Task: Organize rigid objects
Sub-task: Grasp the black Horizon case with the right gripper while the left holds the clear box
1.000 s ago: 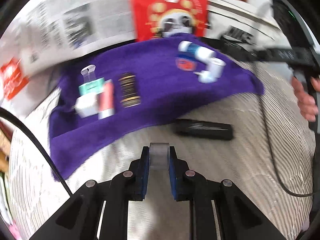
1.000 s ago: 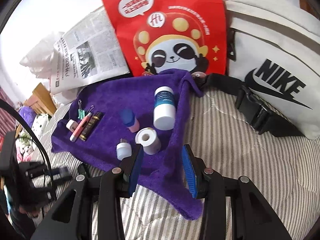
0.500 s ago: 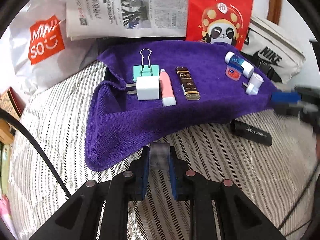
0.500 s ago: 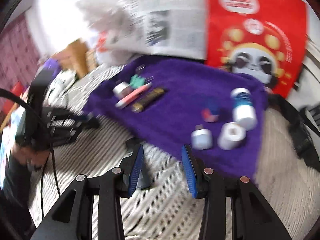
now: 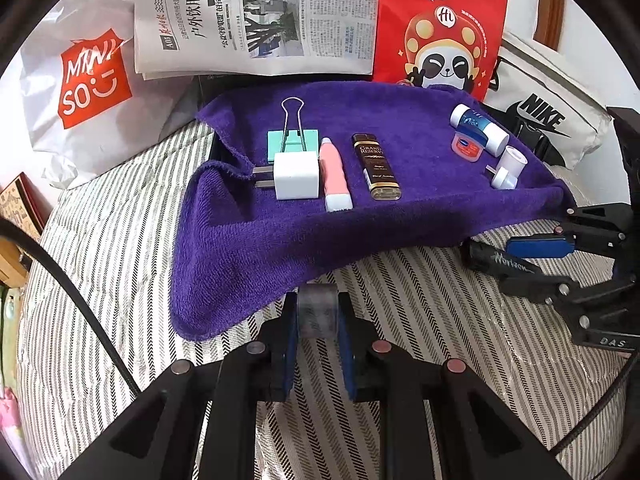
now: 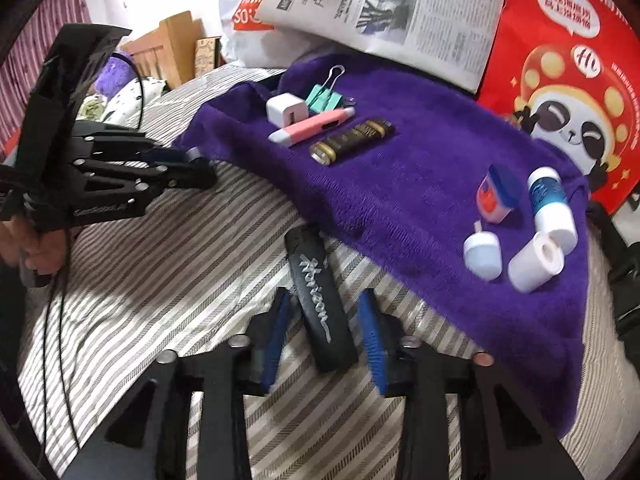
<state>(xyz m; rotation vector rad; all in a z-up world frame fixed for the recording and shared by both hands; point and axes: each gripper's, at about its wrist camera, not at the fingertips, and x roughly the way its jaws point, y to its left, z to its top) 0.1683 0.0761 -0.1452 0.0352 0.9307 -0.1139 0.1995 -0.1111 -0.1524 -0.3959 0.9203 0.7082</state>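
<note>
On the striped bedding a black "Horizon" tube [image 6: 316, 280] lies just off the purple towel [image 6: 400, 184]. My right gripper [image 6: 325, 296] straddles the tube with its jaws closing; a gap still shows at each pad. In the left wrist view, the right gripper [image 5: 506, 264] reaches in from the right around the tube [image 5: 486, 258]. My left gripper [image 5: 318, 300] is shut on a small grey translucent roll [image 5: 318, 316] above the towel's near corner. Lined up on the towel [image 5: 280, 248] are a binder clip [image 5: 294, 136], white charger [image 5: 296, 176], pink tube [image 5: 334, 176] and brown bar [image 5: 376, 168].
At the towel's right end lie a blue-and-white bottle [image 5: 478, 126], a small red jar [image 5: 466, 142] and two white caps [image 5: 510, 162]. Behind stand a newspaper [image 5: 256, 20], a red panda bag [image 5: 440, 28], a Miniso bag [image 5: 88, 76] and a white Nike bag [image 5: 544, 116].
My right gripper swung from over the towel's right part down to the black tube, and its jaws narrowed around it. The left gripper drifted sideways, then held still, gripping the roll throughout.
</note>
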